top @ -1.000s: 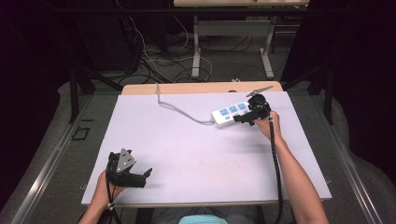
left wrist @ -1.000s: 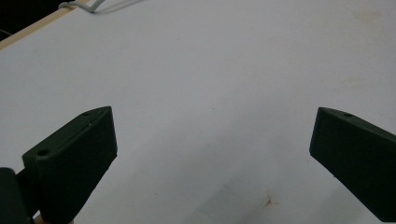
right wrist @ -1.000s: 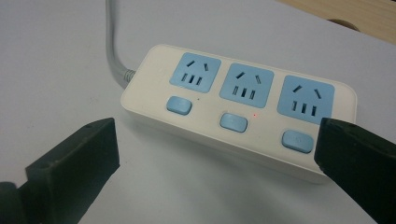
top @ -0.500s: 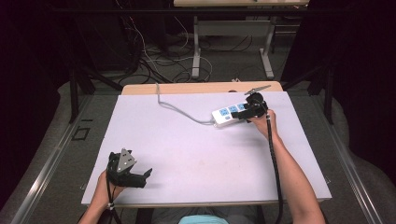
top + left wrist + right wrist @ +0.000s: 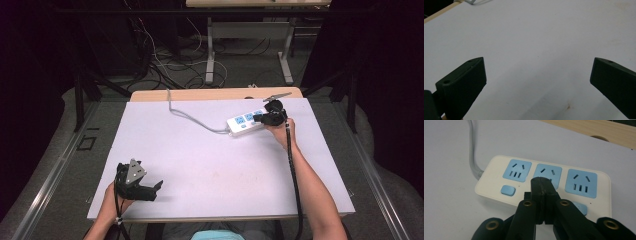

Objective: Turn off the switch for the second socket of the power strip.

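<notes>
On the far right part of the white table (image 5: 215, 165), in the high view, a white power strip (image 5: 244, 122) lies at a slant, its grey cord (image 5: 192, 117) running left and away toward the table's far edge. The right gripper (image 5: 260, 118) is over the right end of the strip, held by the person's right hand (image 5: 282, 131), with a black cable trailing back along the forearm. Its jaws have just been closing, and nothing can be seen between them. Near the front left corner, the left gripper (image 5: 159, 185) sits low over the bare table, well apart from the strip, with the left hand (image 5: 114, 197) behind it and the grey three-cornered plate on top.

In the left gripper view, the two black jaws stand wide apart with nothing between them, over the plain white table (image 5: 531, 50); a bit of the grey cord (image 5: 475, 1) shows at the far edge.

In the right gripper view, the jaws are pressed together, tips meeting over the power strip (image 5: 491, 187) at its middle blue socket (image 5: 549, 172). Whether the tips touch the socket face cannot be told. A blue socket (image 5: 517, 170) lies to the left with a blue button (image 5: 507, 190) nearer, another socket (image 5: 581, 183) lies to the right, and the grey cord (image 5: 472, 152) leaves the strip's left end.
</notes>
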Demonstrator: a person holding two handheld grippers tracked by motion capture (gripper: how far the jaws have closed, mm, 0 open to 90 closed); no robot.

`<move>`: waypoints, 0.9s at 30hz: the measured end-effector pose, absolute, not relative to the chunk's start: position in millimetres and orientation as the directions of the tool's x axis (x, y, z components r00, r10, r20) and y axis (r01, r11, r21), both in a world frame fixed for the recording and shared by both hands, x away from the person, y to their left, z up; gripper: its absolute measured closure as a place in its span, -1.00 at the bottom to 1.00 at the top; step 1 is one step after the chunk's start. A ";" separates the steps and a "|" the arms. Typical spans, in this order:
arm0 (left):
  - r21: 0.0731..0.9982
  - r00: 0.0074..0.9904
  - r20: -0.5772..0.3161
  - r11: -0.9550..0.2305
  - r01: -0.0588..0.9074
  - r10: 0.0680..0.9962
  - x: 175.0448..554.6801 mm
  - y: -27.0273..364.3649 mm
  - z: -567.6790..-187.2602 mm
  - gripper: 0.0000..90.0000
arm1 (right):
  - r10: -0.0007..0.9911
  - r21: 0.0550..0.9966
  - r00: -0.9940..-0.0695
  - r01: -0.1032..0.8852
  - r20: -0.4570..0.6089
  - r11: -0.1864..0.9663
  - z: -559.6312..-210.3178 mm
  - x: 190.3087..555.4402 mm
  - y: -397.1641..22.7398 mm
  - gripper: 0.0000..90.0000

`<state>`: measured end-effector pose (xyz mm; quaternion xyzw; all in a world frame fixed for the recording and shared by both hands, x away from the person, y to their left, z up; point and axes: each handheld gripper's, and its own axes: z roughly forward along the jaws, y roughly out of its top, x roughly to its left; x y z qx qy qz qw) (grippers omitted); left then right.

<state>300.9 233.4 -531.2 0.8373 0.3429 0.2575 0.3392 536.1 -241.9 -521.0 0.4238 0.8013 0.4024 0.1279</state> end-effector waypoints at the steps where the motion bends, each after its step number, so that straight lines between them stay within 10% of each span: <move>1: 0.746 0.632 0.197 -0.533 0.399 0.749 300.9 233.2 -531.3 -0.99 | 0.784 0.752 -0.605 0.580 0.139 0.313 -521.4 536.1 -241.7 1.00; 27: 0.735 0.641 0.204 -0.548 0.399 0.740 300.7 232.4 -532.5 -0.99 | 0.817 0.741 -0.573 0.575 0.061 0.348 -532.8 536.0 -227.2 1.00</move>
